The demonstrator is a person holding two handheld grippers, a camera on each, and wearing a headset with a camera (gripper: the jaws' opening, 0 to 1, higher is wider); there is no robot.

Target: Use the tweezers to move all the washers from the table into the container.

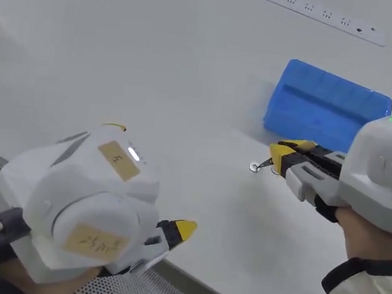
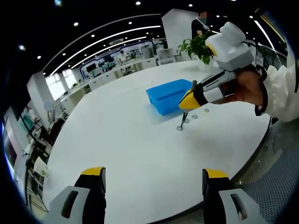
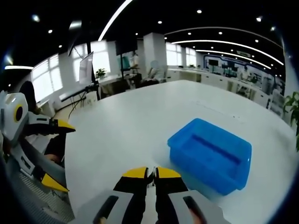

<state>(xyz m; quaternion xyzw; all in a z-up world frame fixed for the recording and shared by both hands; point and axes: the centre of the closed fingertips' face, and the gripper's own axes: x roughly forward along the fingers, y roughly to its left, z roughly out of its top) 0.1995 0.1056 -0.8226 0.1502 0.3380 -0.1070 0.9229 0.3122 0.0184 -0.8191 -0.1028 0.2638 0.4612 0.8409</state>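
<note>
My right gripper (image 1: pixel 283 154) is shut on thin tweezers (image 2: pixel 185 116), which slant down to the white table (image 1: pixel 156 60). Their tip rests at a small metal washer (image 1: pixel 254 167), also the washer (image 2: pixel 180 127) in the left gripper view. A few more washers (image 2: pixel 195 116) lie just beyond it, in front of the blue container (image 1: pixel 328 107). In the right gripper view the jaws (image 3: pixel 152 173) are closed together, and the blue container (image 3: pixel 210 154) sits open-topped just ahead to the right. My left gripper (image 2: pixel 154 175) is open and holds nothing, low at the table's near edge.
A white power strip (image 1: pixel 320 16) lies at the far side of the table. The table's near edge (image 1: pixel 203 287) runs under my left gripper, with a grey mesh surface below it. A potted plant (image 2: pixel 196 46) stands far behind the table.
</note>
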